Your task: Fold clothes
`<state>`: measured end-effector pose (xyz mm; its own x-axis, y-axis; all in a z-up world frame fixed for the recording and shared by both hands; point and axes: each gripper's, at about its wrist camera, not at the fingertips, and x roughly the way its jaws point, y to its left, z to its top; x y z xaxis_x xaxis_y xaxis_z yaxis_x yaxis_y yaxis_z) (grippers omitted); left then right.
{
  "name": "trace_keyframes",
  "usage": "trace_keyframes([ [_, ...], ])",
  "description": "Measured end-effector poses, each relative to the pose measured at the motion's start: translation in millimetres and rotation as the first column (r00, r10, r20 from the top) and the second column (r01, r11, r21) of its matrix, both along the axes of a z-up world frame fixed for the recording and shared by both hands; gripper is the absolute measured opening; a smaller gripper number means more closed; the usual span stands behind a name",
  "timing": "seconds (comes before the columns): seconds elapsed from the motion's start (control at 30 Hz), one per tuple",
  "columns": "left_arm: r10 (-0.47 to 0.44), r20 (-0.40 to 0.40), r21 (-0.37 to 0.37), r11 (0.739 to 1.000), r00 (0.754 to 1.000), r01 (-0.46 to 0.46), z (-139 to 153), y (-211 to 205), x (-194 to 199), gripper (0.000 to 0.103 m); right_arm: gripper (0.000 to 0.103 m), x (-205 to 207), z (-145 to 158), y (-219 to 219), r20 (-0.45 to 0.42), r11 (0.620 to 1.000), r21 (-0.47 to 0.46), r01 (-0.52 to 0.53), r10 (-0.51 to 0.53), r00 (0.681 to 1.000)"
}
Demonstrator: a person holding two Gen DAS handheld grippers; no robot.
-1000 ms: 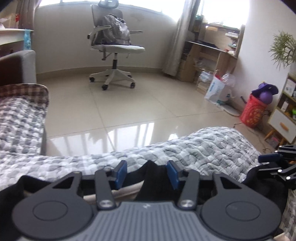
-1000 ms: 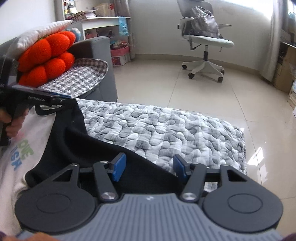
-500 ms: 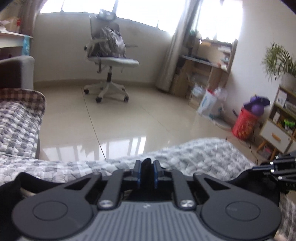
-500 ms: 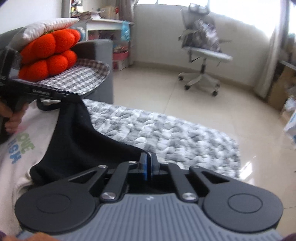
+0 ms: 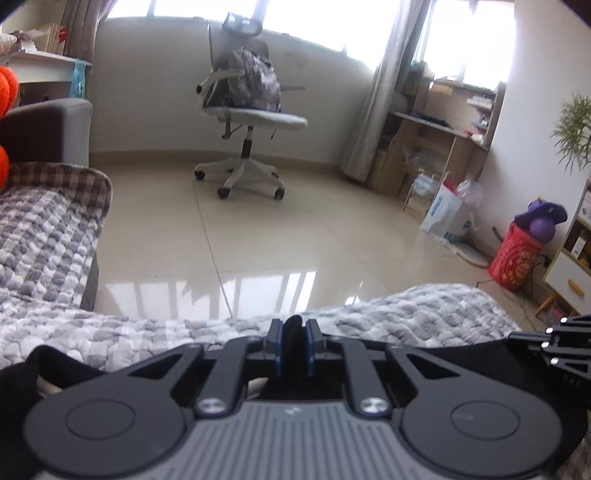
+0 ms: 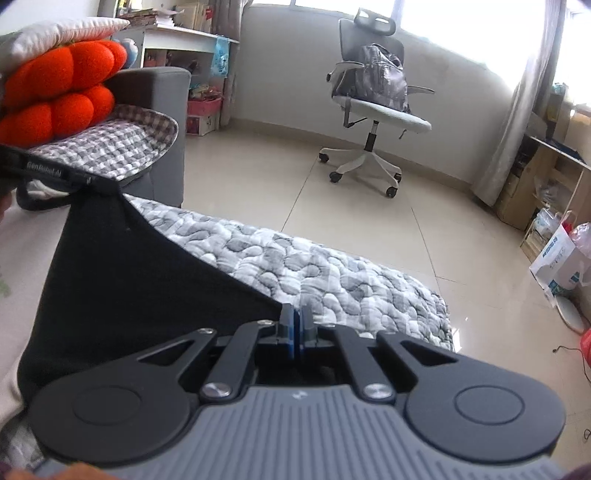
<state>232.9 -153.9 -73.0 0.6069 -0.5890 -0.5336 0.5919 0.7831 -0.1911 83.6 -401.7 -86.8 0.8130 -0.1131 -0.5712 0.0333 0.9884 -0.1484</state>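
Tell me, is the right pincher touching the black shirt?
Touching. The right wrist view shows the right gripper shut on the black shirt's corner.

Grey office chair (image 5: 251, 122) on white castors near the window wall, a dark backpack (image 5: 251, 86) on its seat. Left of the chair: grey sofa arm (image 6: 162, 107), an orange bobbled cushion (image 6: 59, 88) with a white pillow (image 6: 59, 35) on top, and a white desk (image 6: 177, 38) behind. Right of the chair: pale curtain (image 5: 384, 85), then a wooden shelf desk (image 5: 443, 136), a white paper bag (image 5: 445, 218), a red basket (image 5: 515, 254) with a purple toy on it, a green plant (image 5: 574, 129) higher up. In front of the chair, glossy beige floor tiles (image 5: 295, 229), then a grey-and-white quilted cover (image 6: 314, 266).
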Motion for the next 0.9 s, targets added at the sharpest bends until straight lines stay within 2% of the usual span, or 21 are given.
trace_keyframes([
  [0.07,0.001,0.016,0.025,1.000,1.000,-0.001,1,-3,-4,0.015,0.002,0,1,0,-0.001,1.000,0.010,0.003,-0.003,1.000],
  [0.17,0.013,0.040,0.054,0.998,0.999,-0.015,3,-7,-8,0.024,0.012,-2,6,-2,-0.002,0.999,0.037,0.006,-0.006,1.000],
  [0.23,0.025,0.055,0.059,0.998,0.998,-0.029,6,-8,-13,0.037,0.020,-9,12,-8,0.008,0.998,0.054,0.022,-0.022,1.000],
  [0.27,0.033,0.064,0.058,0.998,0.997,-0.037,9,-9,-16,0.044,0.032,-13,16,-11,0.014,0.998,0.063,0.031,-0.032,0.999],
  [0.3,0.043,0.069,0.053,0.998,0.997,-0.046,11,-8,-18,0.046,0.046,-17,20,-14,0.020,0.997,0.072,0.040,-0.041,0.999],
  [0.33,0.046,0.072,0.045,0.998,0.996,-0.049,15,-8,-22,0.046,0.050,-21,23,-17,0.026,0.996,0.080,0.049,-0.051,0.998],
  [0.43,0.039,0.075,0.020,0.999,0.996,-0.041,28,-10,-35,0.047,0.050,-33,35,-27,0.042,0.991,0.107,0.075,-0.080,0.996],
  [0.6,-0.027,0.052,-0.013,1.000,0.998,0.028,40,-22,-59,0.047,0.050,-58,44,-49,0.047,0.977,0.163,0.136,-0.145,0.988],
  [0.77,-0.115,0.014,-0.039,0.993,0.993,0.115,35,-39,-84,0.047,0.050,-85,44,-66,0.026,0.954,0.234,0.189,-0.201,0.979],
  [0.9,-0.181,-0.030,-0.062,0.982,0.983,0.179,29,-53,-99,0.045,0.050,-106,42,-64,0.025,0.935,0.314,0.162,-0.179,0.984],
])
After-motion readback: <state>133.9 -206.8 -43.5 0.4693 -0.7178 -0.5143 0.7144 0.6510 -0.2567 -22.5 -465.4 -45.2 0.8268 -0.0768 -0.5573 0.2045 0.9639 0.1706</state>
